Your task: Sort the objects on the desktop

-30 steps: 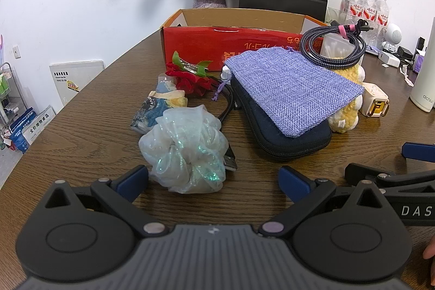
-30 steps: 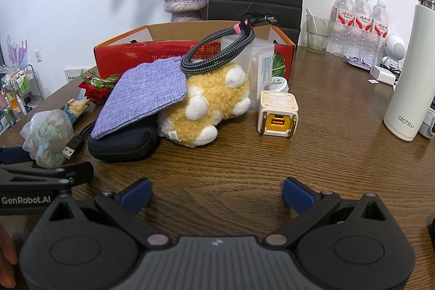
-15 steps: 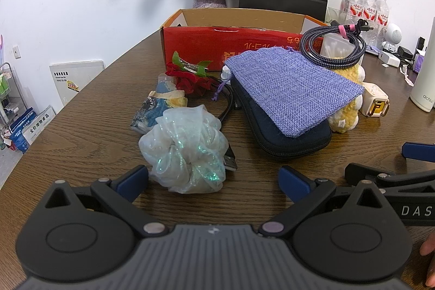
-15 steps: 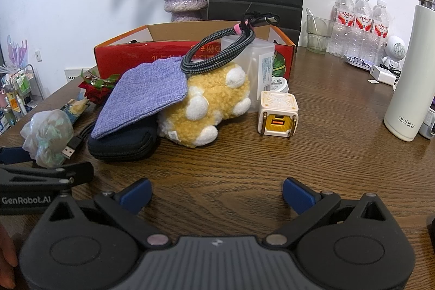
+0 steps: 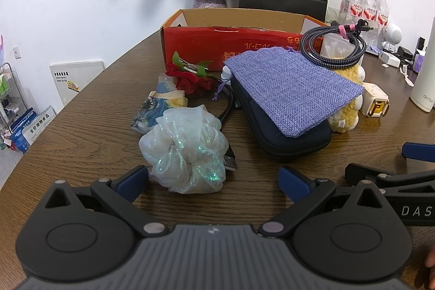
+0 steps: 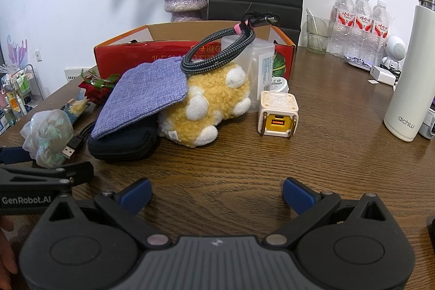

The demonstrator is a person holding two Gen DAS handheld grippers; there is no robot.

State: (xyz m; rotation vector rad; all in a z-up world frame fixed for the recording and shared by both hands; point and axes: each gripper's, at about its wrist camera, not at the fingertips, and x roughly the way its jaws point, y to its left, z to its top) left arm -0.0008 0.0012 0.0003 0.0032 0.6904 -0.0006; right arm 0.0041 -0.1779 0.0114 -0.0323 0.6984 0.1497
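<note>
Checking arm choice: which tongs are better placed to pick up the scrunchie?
Left. The scrunchie lies just ahead of the open left tongs; the right tongs, also open, face bare table.

Purple pouch (image 5: 293,91) atop dark case (image 5: 288,135); coiled cable (image 5: 334,50) above plush (image 6: 209,105); iridescent scrunchie (image 5: 185,151) nearest.

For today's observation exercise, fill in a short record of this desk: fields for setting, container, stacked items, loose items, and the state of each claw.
setting: brown wooden table
container: open red box behind the pile
stacked items: purple fabric pouch on dark zip case; coiled braided cable above yellow plush toy
loose items: iridescent scrunchie, red rose, cube charger
left claw: open, empty
right claw: open, empty
</note>
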